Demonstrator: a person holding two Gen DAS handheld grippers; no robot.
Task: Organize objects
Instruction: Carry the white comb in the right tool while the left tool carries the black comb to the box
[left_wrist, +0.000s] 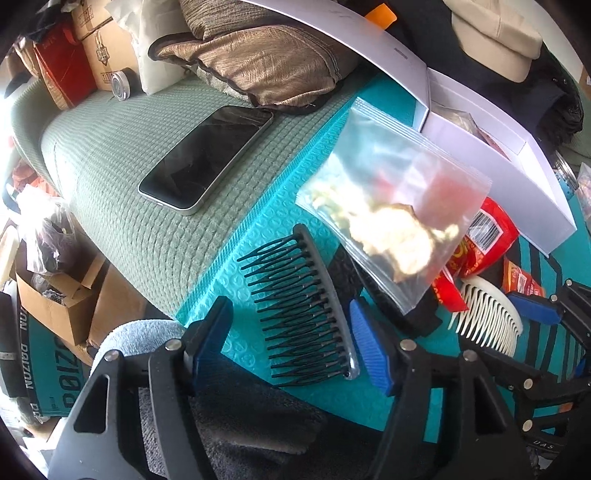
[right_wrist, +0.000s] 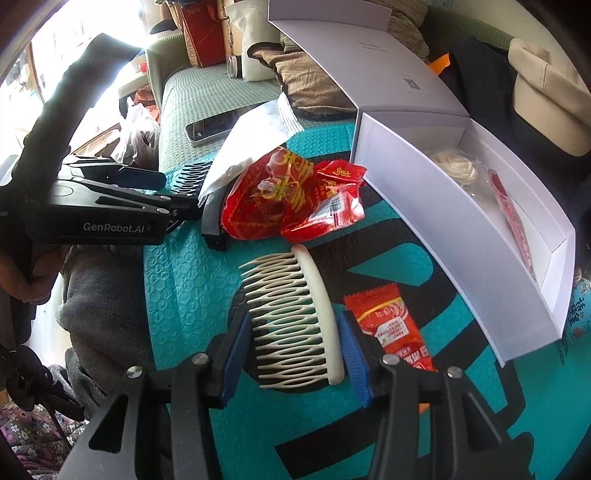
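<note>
The left gripper (left_wrist: 291, 339) straddles a black comb (left_wrist: 303, 310), a curved plastic bar with thin wavy teeth. Its ribbed blue pads (left_wrist: 371, 354) stand apart on either side; the right pad sits just beside the comb's spine, the left pad clear of the tooth tips, so the comb lies released on the mat. The right gripper (right_wrist: 291, 350) brackets a cream comb (right_wrist: 295, 317) of the same arched shape; whether its pads press the comb cannot be told.

Both combs rest on a teal mat (left_wrist: 266, 221) with an embossed bubble texture and black lettering. Past the black comb lies a clear zip bag (left_wrist: 391, 206), glossy and rectangular, holding pale lumps. Crinkled red foil wrappers (right_wrist: 288, 199) lie beyond the cream comb, and a flat red sachet (right_wrist: 391, 332) just to its right. An open white cardboard box (right_wrist: 443, 199) stands further right. A smooth dark phone (left_wrist: 207, 158) lies on a green waffle-knit cover (left_wrist: 110, 155).
</note>
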